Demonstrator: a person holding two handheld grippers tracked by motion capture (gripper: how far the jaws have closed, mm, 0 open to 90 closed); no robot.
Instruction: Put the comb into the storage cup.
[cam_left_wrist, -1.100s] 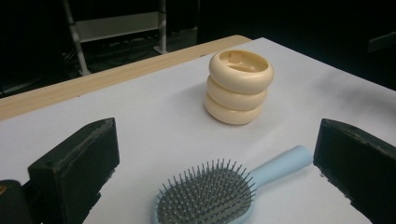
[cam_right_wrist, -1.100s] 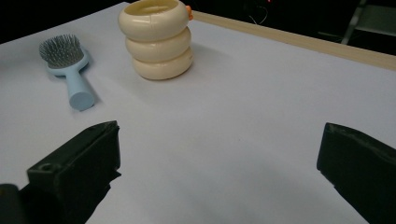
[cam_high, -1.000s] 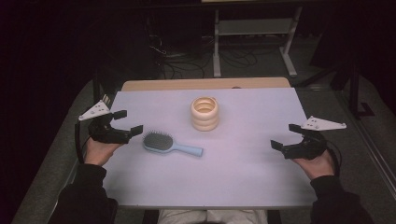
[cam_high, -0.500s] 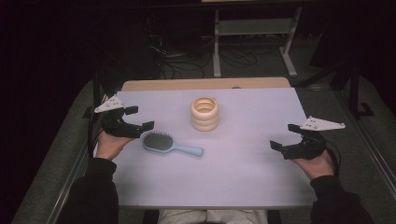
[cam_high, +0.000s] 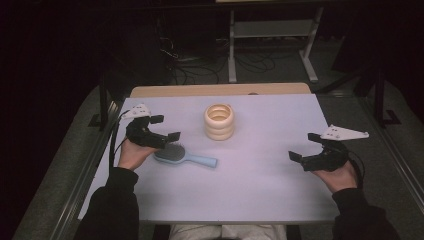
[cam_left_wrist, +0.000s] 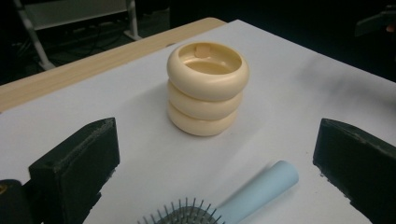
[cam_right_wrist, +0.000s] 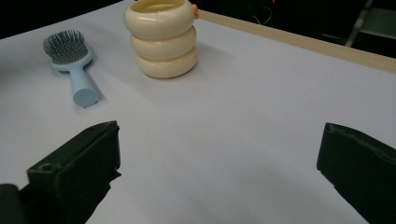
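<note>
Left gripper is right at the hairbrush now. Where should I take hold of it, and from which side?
Take the hairbrush by its light blue handle, probably coming down from above with the fingers across its width. It lies flat, bristles up, and the handle is a bare, narrow round bar pointing toward the table's middle; the head is wider and bristled. The left gripper is open beside the head.

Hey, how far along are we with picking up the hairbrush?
Barely begun. Done: nothing; the hairbrush lies flat on the table, near the cream holder. In hand: the left gripper is open over the brush head, bristles between its jaws in the left gripper view, no grip yet. The right gripper is open, far off. Left: closing on the brush and lifting it.
</note>
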